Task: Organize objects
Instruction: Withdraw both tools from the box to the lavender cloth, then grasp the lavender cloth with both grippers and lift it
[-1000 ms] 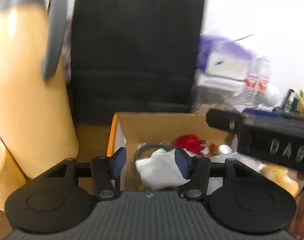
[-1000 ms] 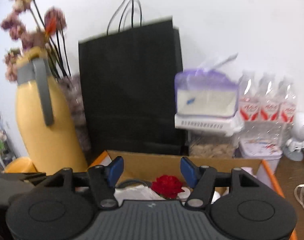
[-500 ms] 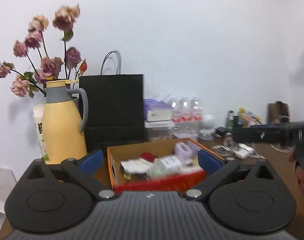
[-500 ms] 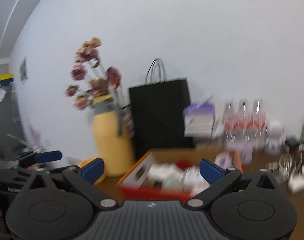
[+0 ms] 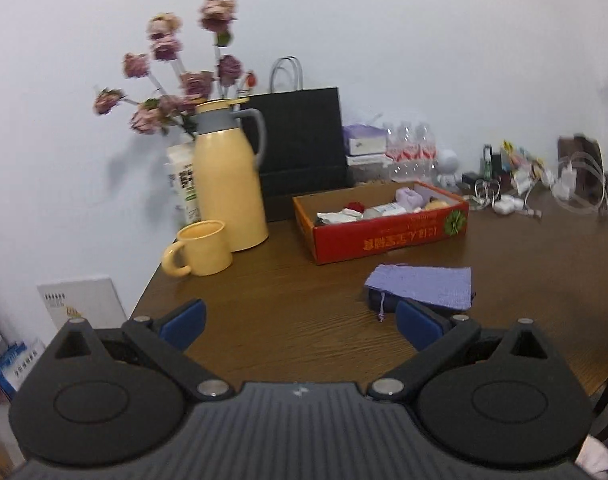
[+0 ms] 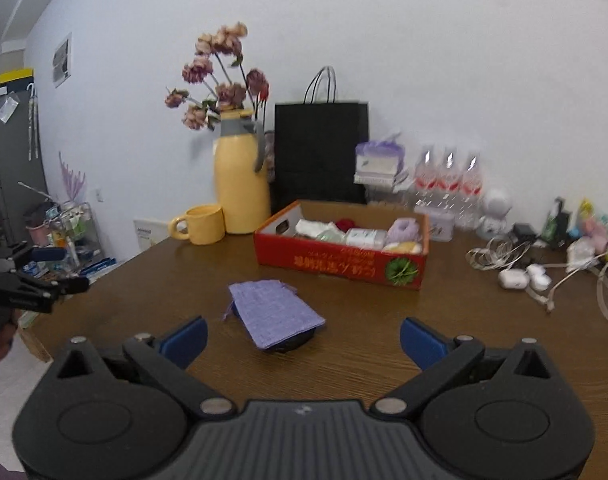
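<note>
Your wooden table [image 6: 444, 320] now fills both views, where a second ago each camera sat right over the red cardboard box [image 6: 340, 258] with the black paper bag [image 6: 322, 152] filling the frame. You have pulled both tools back and up to the near edge, so the whole layout is readable again.

The box sits toward the far middle of the table, just right of the yellow thermos jug [image 6: 239, 188] and yellow mug [image 6: 201, 224]. It holds several small things: a white crumpled item, something red, a pale purple bundle and a yellow piece. A second ago the left gripper [image 5: 299, 326] had its fingers around the white crumpled item inside the box; now both fingers stand wide apart with nothing between them, so that item looks delivered.

The right gripper [image 6: 301, 338] is likewise spread wide and empty.

What is left looks to be the purple cloth pouch [image 6: 275, 314], lying flat on the near table over something dark, well apart from the box. It lies straight ahead of the right tool, and just beyond the left tool's right finger. Judged from this, it is your next pick; the thin cloth may slide off whatever is under it, so pinch both together.

Cables and earbud cases [image 6: 524, 278] clutter the far right.
</note>
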The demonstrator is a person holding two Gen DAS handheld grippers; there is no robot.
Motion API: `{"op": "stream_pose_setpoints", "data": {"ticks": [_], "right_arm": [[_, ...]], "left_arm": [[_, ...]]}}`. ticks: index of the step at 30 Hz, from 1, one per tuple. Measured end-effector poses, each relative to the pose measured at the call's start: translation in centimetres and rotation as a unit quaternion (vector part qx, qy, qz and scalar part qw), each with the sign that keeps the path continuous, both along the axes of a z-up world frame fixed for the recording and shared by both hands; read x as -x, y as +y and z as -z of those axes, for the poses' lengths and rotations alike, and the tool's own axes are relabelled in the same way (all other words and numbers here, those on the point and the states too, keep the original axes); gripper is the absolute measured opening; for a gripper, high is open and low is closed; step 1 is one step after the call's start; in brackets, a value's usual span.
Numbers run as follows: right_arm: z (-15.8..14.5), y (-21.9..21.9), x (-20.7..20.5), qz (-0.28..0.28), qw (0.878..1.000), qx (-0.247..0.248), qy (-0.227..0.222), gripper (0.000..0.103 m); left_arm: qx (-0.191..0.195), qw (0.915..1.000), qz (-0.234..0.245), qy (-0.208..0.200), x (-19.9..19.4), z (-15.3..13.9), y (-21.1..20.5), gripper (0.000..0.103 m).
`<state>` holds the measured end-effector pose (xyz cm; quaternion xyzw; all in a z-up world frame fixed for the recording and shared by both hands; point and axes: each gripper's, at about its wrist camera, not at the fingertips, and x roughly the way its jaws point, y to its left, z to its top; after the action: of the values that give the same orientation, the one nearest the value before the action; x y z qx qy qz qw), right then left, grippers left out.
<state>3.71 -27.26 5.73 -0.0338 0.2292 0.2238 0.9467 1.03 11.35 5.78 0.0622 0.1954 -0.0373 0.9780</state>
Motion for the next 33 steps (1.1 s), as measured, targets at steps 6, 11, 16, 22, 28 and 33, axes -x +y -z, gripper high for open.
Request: {"op": "stream_pose_setpoints", "data": {"ticks": [6,11,16,22,28,33], "right_arm": [[4.5,2.2,-2.0,0.019,0.999,-0.019,0.032,0.103],[10.6,5.7,-9.0,0.050,0.994,-0.078,0.067,0.103],[13.7,7.7,-15.5,0.103,0.980,-0.136,0.106,0.087],[15.6,8.9,-17.9,0.115,0.978,-0.143,0.098,0.024],[13.5,8.1,-16.3,0.092,0.983,-0.150,0.050,0.004],[10.9,5.7,-10.9,0.049,0.988,-0.142,0.035,0.004]], "left_arm": [[0.052,0.9976,0.016,0.043,-4.5,2.1,-1.4,0.103],[0.068,0.9975,-0.004,0.019,-12.8,5.6,-5.6,0.103],[0.126,0.9868,0.035,0.096,-21.2,8.3,-7.0,0.091],[0.110,0.9865,0.046,0.113,-22.4,9.5,-7.9,0.020],[0.142,0.9858,0.042,0.079,-16.8,7.5,-8.2,0.009],[0.172,0.9834,0.040,0.043,-9.3,5.9,-9.4,0.009]]}}
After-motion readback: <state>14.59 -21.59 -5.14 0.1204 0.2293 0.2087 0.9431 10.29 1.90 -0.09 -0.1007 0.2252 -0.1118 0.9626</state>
